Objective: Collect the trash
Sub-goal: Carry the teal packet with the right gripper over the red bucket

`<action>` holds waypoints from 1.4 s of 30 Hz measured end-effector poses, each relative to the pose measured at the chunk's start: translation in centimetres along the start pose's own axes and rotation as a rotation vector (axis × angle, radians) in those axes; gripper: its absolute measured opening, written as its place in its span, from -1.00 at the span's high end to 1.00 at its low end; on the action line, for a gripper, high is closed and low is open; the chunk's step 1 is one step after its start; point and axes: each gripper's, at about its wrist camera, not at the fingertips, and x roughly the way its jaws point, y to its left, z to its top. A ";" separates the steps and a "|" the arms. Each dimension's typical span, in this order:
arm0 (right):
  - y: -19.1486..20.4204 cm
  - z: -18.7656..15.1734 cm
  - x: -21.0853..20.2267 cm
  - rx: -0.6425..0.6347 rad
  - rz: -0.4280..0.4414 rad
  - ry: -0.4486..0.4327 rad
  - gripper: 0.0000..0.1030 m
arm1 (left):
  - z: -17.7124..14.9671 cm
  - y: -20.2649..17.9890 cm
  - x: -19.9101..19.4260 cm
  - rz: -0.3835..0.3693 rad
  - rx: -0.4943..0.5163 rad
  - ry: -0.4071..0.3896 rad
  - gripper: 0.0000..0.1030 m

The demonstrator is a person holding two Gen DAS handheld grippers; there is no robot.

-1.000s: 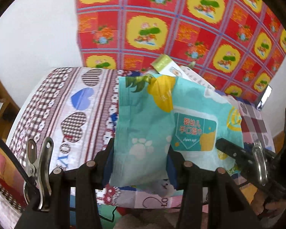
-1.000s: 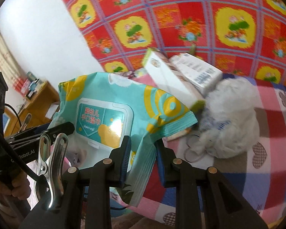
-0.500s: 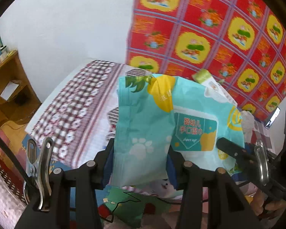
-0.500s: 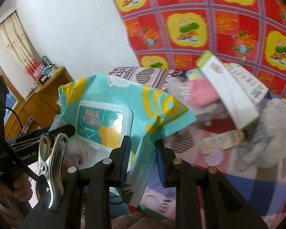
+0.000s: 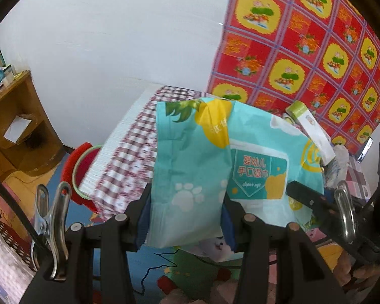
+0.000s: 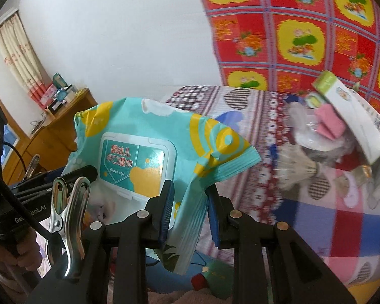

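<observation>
My left gripper is clamped on one end of a teal wipes pack, with its blue pads pressing in on both sides. My right gripper squeezes the other end of the same pack, and there the pack is pinched thin, so its jaws sit closer together than the left ones. The pack hangs in the air between my two tools, above the floor and just off the edge of the bed. Its bottom edge droops down past the pads. The flat label with writing on it faces up. In the left view the right tool pokes in from the side and covers a corner of the pack. A bit of my hand shows low in the right view, mostly cut off. The pack hides a lot of the bed behind it. Farther back on the bed sits a pile of stuff with a white box on top, but it is blurry and I cannot make out all the pieces. A red bin peeks out from behind the bed corner. A wood shelf stands by the white wall, and a red and yellow cloth hangs behind the bed.
</observation>
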 end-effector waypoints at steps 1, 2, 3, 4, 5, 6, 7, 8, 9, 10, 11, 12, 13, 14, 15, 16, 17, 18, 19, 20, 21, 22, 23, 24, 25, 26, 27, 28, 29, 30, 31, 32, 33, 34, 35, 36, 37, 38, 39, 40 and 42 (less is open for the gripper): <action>0.6 0.1 0.2 -0.007 -0.002 0.000 0.48 | 0.0 0.8 -0.1 0.001 -0.007 -0.001 0.04; 1.4 0.3 0.5 -0.019 -0.006 -0.001 0.49 | -0.1 1.6 -0.2 0.002 -0.014 -0.002 0.04; 1.9 0.5 0.7 -0.027 -0.007 0.000 0.49 | -0.1 2.2 -0.2 0.002 -0.018 -0.004 0.04; 2.5 0.7 1.1 -0.035 -0.007 0.003 0.49 | -0.1 3.1 -0.3 0.001 -0.024 -0.007 0.04; 3.1 1.0 1.5 -0.044 -0.007 0.006 0.48 | -0.1 3.6 -0.3 0.003 -0.029 -0.009 0.04; 3.6 1.3 2.0 -0.051 -0.007 0.009 0.49 | -0.1 4.1 -0.2 0.004 -0.036 -0.012 0.04; 3.9 1.4 2.3 -0.057 -0.006 0.011 0.49 | -0.1 4.8 -0.1 0.004 -0.045 -0.014 0.04; 4.3 1.7 2.7 -0.063 -0.004 0.013 0.48 | 0.0 5.6 0.0 0.003 -0.058 -0.014 0.04; 4.7 2.0 3.2 -0.069 -0.002 0.017 0.48 | 0.0 6.1 0.1 0.004 -0.064 -0.016 0.04; 5.0 2.2 3.6 -0.072 0.000 0.020 0.48 | 0.1 6.8 0.3 0.005 -0.074 -0.016 0.04; 5.4 2.4 4.1 -0.075 0.004 0.024 0.49 | 0.1 7.4 0.5 0.006 -0.082 -0.015 0.04; 5.7 2.8 4.7 -0.078 0.008 0.028 0.48 | 0.3 7.9 0.6 0.008 -0.087 -0.013 0.04; 5.9 3.1 5.2 -0.080 0.012 0.029 0.48 | 0.6 8.4 0.9 0.012 -0.092 -0.012 0.04; 6.2 3.5 5.7 -0.083 0.017 0.029 0.48 | 0.9 9.1 1.1 0.016 -0.098 -0.011 0.04; 6.4 3.9 6.3 -0.088 0.023 0.028 0.48 | 1.2 9.5 1.4 0.018 -0.101 -0.010 0.04; 6.5 4.2 6.8 -0.091 0.028 0.029 0.48 | 1.5 9.9 1.6 0.022 -0.103 -0.009 0.04; 6.6 4.6 7.4 -0.091 0.035 0.032 0.48 | 2.0 10.5 1.9 0.027 -0.107 -0.008 0.04; 6.9 5.2 8.2 -0.087 0.046 0.041 0.48 | 2.4 11.0 2.2 0.033 -0.110 -0.006 0.04; 7.0 5.6 8.8 -0.086 0.053 0.046 0.48 | 2.8 11.4 2.5 0.041 -0.112 -0.003 0.04; 7.3 6.1 9.5 -0.092 0.062 0.050 0.48 | 3.2 11.9 2.8 0.048 -0.113 -0.002 0.04; 7.6 6.6 10.3 -0.101 0.068 0.054 0.48 | 3.5 12.4 3.1 0.055 -0.113 0.000 0.04; 7.8 7.0 10.9 -0.105 0.074 0.059 0.48 | 3.8 12.8 3.4 0.061 -0.117 0.002 0.04; 8.0 7.6 11.7 -0.111 0.083 0.065 0.48 | 4.2 13.4 3.9 0.066 -0.129 0.008 0.04; 8.3 8.0 12.4 -0.117 0.090 0.069 0.48 | 4.5 14.0 4.2 0.072 -0.141 0.012 0.04; 8.7 8.5 13.2 -0.127 0.100 0.075 0.48 | 4.9 14.7 4.7 0.082 -0.154 0.015 0.04; 9.1 9.0 14.0 -0.138 0.111 0.081 0.48 | 5.2 15.2 5.0 0.092 -0.159 0.014 0.04; 9.5 9.4 14.7 -0.149 0.119 0.087 0.49 | 5.5 15.6 5.2 0.101 -0.161 0.011 0.04; 9.9 9.7 15.3 -0.158 0.124 0.093 0.48 | 5.8 16.3 5.5 0.116 -0.170 0.011 0.04; 10.3 10.0 15.9 -0.165 0.129 0.099 0.48 | 6.1 16.9 5.8 0.126 -0.177 0.012 0.04; 10.8 10.4 16.5 -0.169 0.135 0.105 0.48 | 6.3 17.5 6.1 0.135 -0.186 0.016 0.04; 11.3 10.8 17.2 -0.176 0.140 0.108 0.48 | 6.6 18.0 6.3 0.142 -0.190 0.018 0.04; 11.9 11.2 17.8 -0.184 0.143 0.108 0.48 | 7.0 18.7 6.7 0.153 -0.197 0.021 0.04; 12.6 11.6 18.8 -0.197 0.142 0.109 0.48 | 7.3 19.2 6.9 0.161 -0.198 0.020 0.04; 13.1 11.9 19.5 -0.205 0.141 0.113 0.48 | 7.6 19.8 7.2 0.168 -0.202 0.021 0.04; 13.7 12.2 20.4 -0.212 0.139 0.117 0.48 | 8.0 20.6 7.6 0.174 -0.207 0.021 0.04; 14.3 12.5 21.3 -0.219 0.136 0.124 0.48 | 8.3 21.2 8.0 0.178 -0.211 0.024 0.04; 14.7 12.7 21.9 -0.222 0.134 0.127 0.48 | 8.7 22.2 8.7 0.182 -0.218 0.032 0.04; 15.2 12.9 22.6 -0.225 0.131 0.131 0.48 | 8.9 22.9 9.2 0.181 -0.223 0.039 0.04; 15.8 13.1 23.4 -0.226 0.126 0.136 0.48 | 9.2 23.6 9.6 0.178 -0.226 0.045 0.04; 16.4 13.3 24.2 -0.226 0.121 0.143 0.48 | 9.5 24.5 10.2 0.173 -0.231 0.053 0.04; 17.9 13.5 26.0 -0.220 0.109 0.166 0.48 | 10.1 26.7 11.5 0.160 -0.238 0.072 0.04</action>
